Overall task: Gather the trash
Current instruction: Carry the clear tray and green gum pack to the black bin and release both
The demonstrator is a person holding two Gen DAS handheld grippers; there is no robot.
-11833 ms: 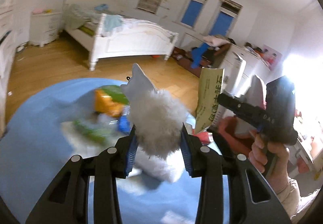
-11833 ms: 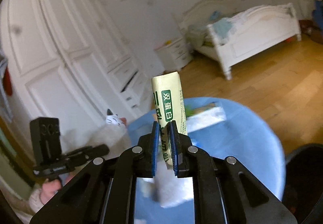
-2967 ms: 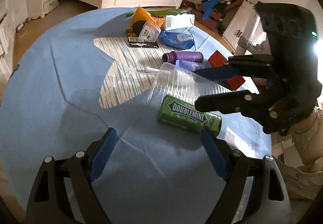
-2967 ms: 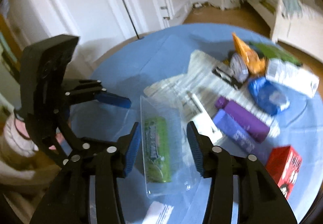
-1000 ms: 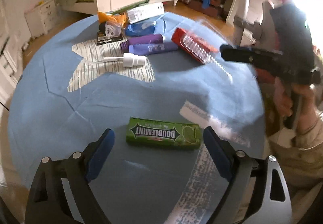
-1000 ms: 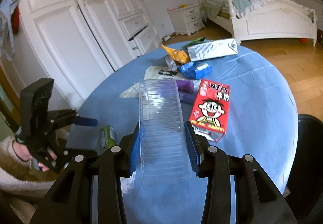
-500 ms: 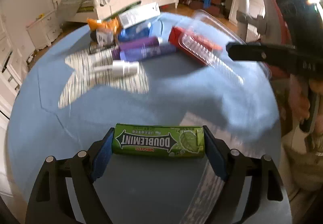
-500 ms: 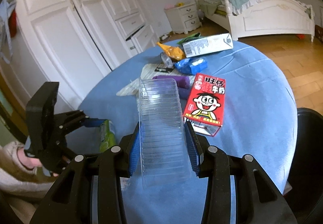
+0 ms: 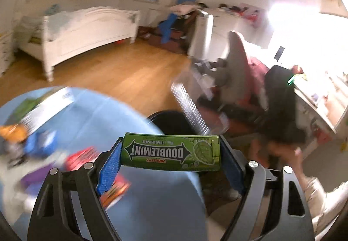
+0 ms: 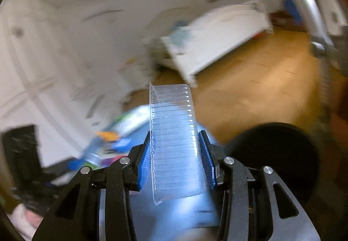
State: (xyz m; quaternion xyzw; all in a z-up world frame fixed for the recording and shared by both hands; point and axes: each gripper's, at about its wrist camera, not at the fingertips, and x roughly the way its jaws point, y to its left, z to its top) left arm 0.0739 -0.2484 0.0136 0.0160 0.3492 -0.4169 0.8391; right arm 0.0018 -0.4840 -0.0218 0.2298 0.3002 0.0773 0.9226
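Observation:
My left gripper (image 9: 171,154) is shut on a green Doublemint gum pack (image 9: 171,151), held crosswise between the blue pads, lifted above the round blue table (image 9: 152,197). My right gripper (image 10: 176,154) is shut on a clear ribbed plastic tray (image 10: 174,138) that stands upright between its pads; the tray also shows blurred in the left wrist view (image 9: 189,108). A black trash bin (image 10: 276,154) stands on the floor just right of the table; its rim shows behind the gum pack in the left wrist view (image 9: 171,120).
More litter lies on the table: a red box (image 9: 82,156), blue wrapper (image 9: 37,145), orange bag (image 9: 13,132) and a white carton (image 9: 43,106). A white bed (image 9: 82,30) stands across the wooden floor. A chair with clothes (image 9: 237,67) is at the right.
My left gripper has closed on the gum pack and lifted it off the table, swinging toward the bin. My right gripper has swung the clear tray toward the bin too.

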